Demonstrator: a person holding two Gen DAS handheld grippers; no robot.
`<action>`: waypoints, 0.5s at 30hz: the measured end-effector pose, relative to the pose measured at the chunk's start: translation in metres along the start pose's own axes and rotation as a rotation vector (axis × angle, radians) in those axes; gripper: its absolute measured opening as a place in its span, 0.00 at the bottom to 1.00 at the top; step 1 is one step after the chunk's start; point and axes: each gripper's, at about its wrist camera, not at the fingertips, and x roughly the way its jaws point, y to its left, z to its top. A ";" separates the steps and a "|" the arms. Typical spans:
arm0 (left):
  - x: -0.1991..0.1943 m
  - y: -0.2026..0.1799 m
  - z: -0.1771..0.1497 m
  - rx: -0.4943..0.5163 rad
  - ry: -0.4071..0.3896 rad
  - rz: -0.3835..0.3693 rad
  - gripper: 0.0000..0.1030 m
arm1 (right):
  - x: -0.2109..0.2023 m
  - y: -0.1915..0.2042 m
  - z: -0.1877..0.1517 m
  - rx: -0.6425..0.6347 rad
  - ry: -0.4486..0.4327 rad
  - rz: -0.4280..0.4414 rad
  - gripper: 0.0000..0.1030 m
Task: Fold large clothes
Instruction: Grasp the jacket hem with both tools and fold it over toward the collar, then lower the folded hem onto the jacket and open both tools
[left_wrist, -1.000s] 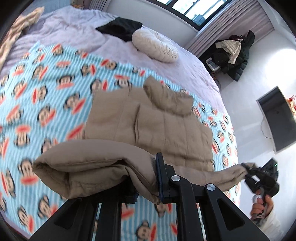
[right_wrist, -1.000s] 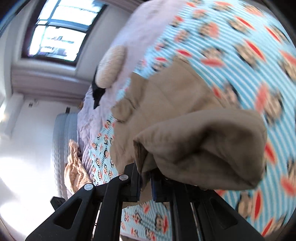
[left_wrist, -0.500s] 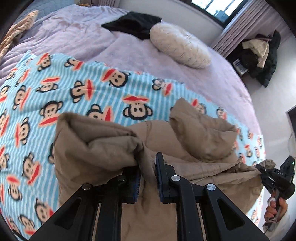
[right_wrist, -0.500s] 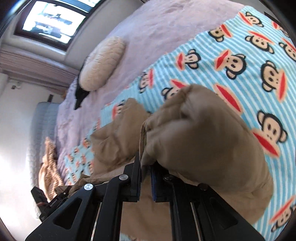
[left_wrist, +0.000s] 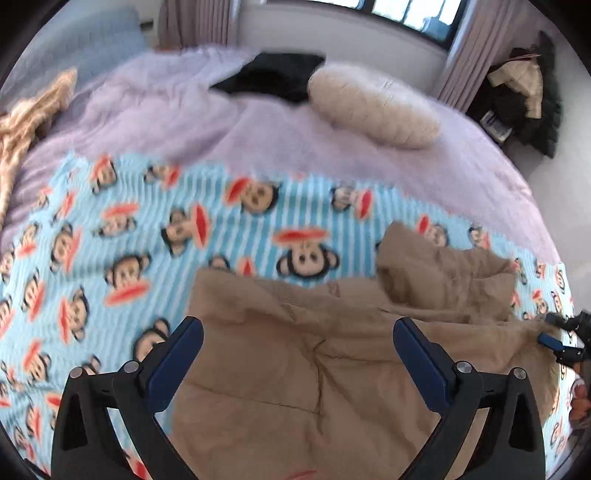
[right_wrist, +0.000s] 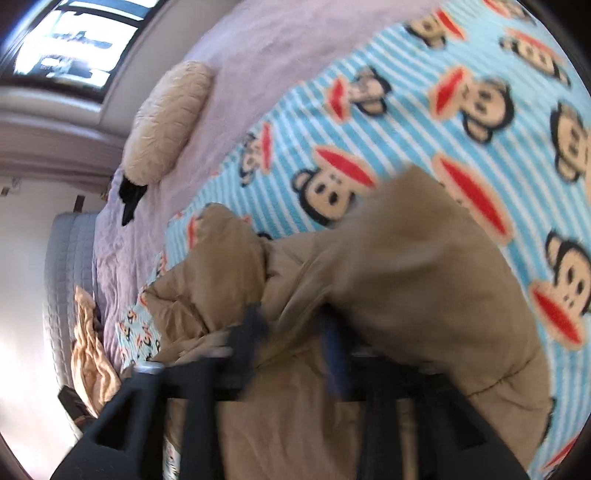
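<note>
At the far left of the left wrist view a tan ruffled cloth lies bunched at the edge of the lilac bedspread, with a grey padded headboard behind it. Further right a black garment lies on the bedspread, touching a cream ribbed pillow just beside it. Right again, grey curtains hang by the window, and a heap of dark and cream clothes sits in the corner (partly over some small item too blurred to name). Nearer the camera, a blue striped monkey-print blanket covers the bed from the left edge across to the right.

The beige padded jacket lies flat on that blanket, right of centre, its bunched hood pointing toward the pillow. The left gripper is spread wide, its blue-padded fingers hovering over the jacket's near panel with nothing between them; the cloth runs under both fingers and on toward the bottom edge. At the far right the right gripper meets the jacket's right edge.

In the right wrist view, blurred by motion, the headboard and tan cloth sit at left, the pillow above, the blanket at right. The jacket fills the centre, a thick fold draping over the right gripper's right finger. Its fingers stand somewhat apart with jacket cloth in the gap, though I cannot tell whether they grip it
</note>
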 end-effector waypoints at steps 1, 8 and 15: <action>-0.003 0.000 0.001 0.004 0.004 -0.006 1.00 | -0.009 0.005 -0.002 -0.024 -0.023 0.005 0.66; 0.030 -0.035 -0.010 0.073 0.087 -0.089 0.37 | 0.007 0.045 -0.028 -0.271 0.078 0.011 0.16; 0.104 -0.061 -0.026 0.091 0.100 0.003 0.33 | 0.076 0.034 -0.035 -0.343 0.045 -0.167 0.04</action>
